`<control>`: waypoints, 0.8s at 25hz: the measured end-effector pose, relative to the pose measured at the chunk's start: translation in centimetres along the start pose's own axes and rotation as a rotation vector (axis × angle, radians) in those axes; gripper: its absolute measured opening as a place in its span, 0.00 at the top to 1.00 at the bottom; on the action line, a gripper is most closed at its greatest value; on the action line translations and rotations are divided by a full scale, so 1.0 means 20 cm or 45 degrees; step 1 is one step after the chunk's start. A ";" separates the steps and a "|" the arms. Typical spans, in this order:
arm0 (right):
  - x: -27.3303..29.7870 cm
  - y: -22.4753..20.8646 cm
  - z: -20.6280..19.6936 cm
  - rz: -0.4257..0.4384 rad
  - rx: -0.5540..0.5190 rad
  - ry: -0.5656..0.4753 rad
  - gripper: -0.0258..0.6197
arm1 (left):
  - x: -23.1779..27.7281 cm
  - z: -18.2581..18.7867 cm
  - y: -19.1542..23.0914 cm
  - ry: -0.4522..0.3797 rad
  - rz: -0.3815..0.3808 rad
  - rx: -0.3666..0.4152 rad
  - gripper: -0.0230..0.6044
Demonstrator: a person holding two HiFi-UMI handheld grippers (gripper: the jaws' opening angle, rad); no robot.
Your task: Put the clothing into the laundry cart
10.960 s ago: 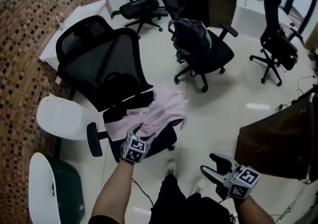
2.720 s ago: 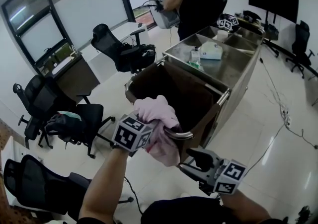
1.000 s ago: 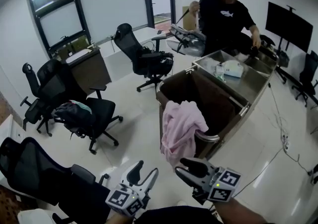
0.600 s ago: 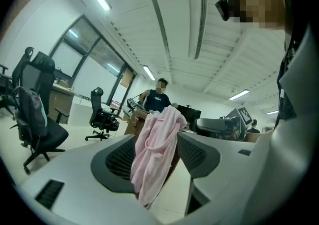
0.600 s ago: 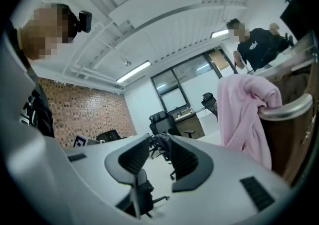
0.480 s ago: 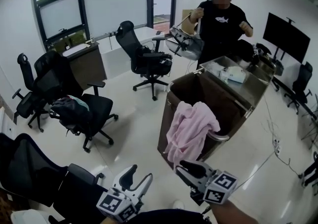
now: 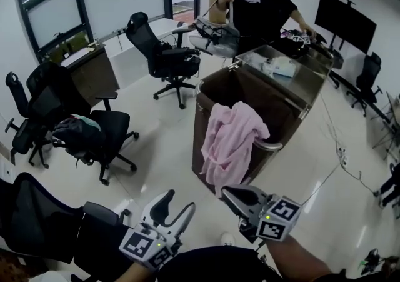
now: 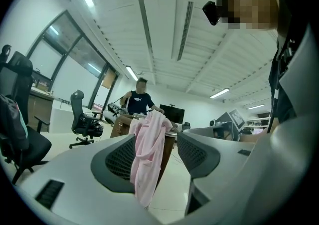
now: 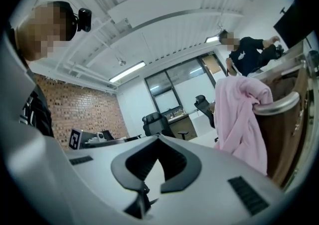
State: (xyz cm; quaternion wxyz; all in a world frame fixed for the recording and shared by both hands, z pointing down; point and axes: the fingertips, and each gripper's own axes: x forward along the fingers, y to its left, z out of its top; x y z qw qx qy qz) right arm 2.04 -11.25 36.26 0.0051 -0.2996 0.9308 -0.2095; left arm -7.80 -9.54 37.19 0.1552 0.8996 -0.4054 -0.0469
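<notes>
One pink garment [image 7: 234, 140], draped over the near rim of the laundry cart [image 7: 253, 90], at 12 o'clock from the person; most of it hangs down the outside wall. Left gripper [image 7: 176, 204]: jaws partly apart, gripping nothing. Right gripper [image 7: 234, 194]: jaws closed together, empty. Step in hand, by judgement: deposit unfinished. Next move calls for lifting or pushing the cloth over the rim and inside

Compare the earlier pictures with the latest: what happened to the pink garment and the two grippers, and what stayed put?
The left gripper carried the pink garment from a chair seat to the laundry cart and let go; it now hangs over the rim. That gripper drew back, open and empty. The right gripper shut on nothing. The cart stayed put.
</notes>
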 end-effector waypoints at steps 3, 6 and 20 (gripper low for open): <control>-0.01 0.01 -0.02 0.015 0.001 0.016 0.93 | 0.01 -0.01 0.00 0.006 0.010 -0.007 0.57; -0.02 0.01 -0.04 0.032 0.005 0.028 0.93 | 0.01 -0.02 0.00 0.000 0.027 -0.003 0.57; 0.03 -0.01 -0.05 0.114 -0.006 0.049 0.93 | 0.01 -0.06 0.00 -0.003 0.103 0.011 0.57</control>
